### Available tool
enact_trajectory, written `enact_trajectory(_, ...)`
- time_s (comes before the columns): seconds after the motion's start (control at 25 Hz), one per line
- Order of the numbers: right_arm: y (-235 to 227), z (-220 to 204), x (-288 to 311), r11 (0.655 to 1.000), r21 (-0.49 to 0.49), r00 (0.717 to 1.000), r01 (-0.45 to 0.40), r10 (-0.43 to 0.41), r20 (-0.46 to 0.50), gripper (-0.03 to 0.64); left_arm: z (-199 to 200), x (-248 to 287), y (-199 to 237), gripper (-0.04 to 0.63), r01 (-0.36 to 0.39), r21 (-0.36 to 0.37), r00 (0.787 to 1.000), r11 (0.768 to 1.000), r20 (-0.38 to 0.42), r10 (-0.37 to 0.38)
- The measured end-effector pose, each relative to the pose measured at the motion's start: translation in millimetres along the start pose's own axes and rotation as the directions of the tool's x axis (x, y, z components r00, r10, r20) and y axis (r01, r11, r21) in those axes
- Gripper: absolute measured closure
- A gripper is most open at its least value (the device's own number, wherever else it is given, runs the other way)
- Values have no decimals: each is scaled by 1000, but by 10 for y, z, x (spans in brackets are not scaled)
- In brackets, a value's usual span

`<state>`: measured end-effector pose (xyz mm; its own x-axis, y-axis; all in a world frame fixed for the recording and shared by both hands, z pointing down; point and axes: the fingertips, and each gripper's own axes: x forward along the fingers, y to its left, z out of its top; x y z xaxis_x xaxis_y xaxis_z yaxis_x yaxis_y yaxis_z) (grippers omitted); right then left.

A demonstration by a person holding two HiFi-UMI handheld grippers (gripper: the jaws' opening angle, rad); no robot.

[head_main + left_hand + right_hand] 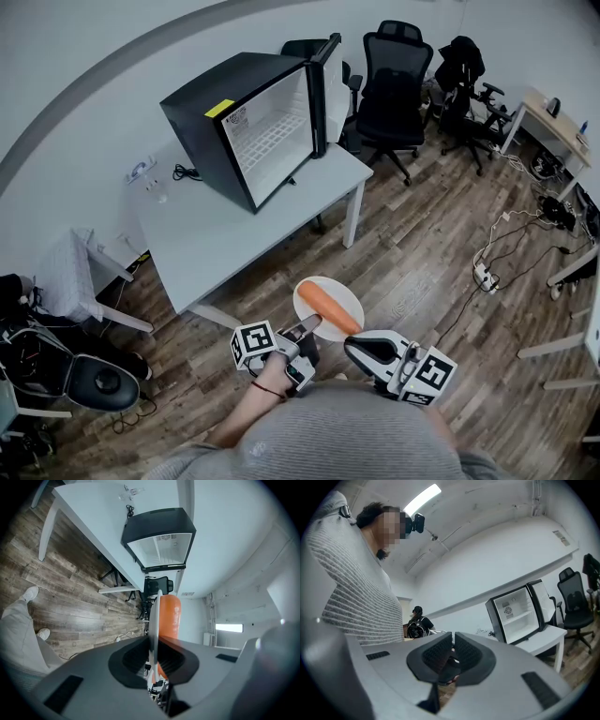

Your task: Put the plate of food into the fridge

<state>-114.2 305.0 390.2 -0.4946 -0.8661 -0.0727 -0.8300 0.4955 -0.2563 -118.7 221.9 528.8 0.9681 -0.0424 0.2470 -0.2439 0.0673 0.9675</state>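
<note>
A white plate [317, 302] with a long orange piece of food [330, 309] hangs above the wood floor, in front of the table. My left gripper [307, 327] is shut on the plate's near rim. In the left gripper view the plate [153, 616] shows edge-on between the jaws, with the orange food [169, 616] on its right side. The black mini fridge [246, 127] stands on the white table [225, 239] with its door [323, 94] swung open and its white inside bare. My right gripper [356, 348] is just right of the plate, shut with nothing in it [453, 643].
Black office chairs [392, 89] stand behind the table's right end. A desk [553, 127] and floor cables [506, 248] are at the right. A grey chair [70, 281] and dark bags [56, 375] sit at the left. A second person [415, 623] stands far off.
</note>
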Motion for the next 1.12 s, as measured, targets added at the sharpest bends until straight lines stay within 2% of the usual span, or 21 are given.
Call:
enact_trajectory(0.2, 60, 11, -106, 1000, -4, 1000, -19, 19, -7, 602, -76, 6, -17, 555, 2, -1, 1000, 1000, 18, -2)
enact_trajectory(0.6, -156, 101, -281, 1000, -6, 999, 28, -28, 27, 602, 20, 122, -82, 555, 20, -2, 999, 1000, 49, -20)
enact_trajectory(0.88, -521, 128, -147, 999, 0, 999, 38, -38, 18, 601, 359, 384, -121, 555, 32, -8, 998, 999, 53, -32)
enact_trajectory(1.12, -981, 221, 38, 999, 12, 999, 48, -49, 15, 601, 816, 671, -194, 554, 37, -15, 997, 999, 64, -36)
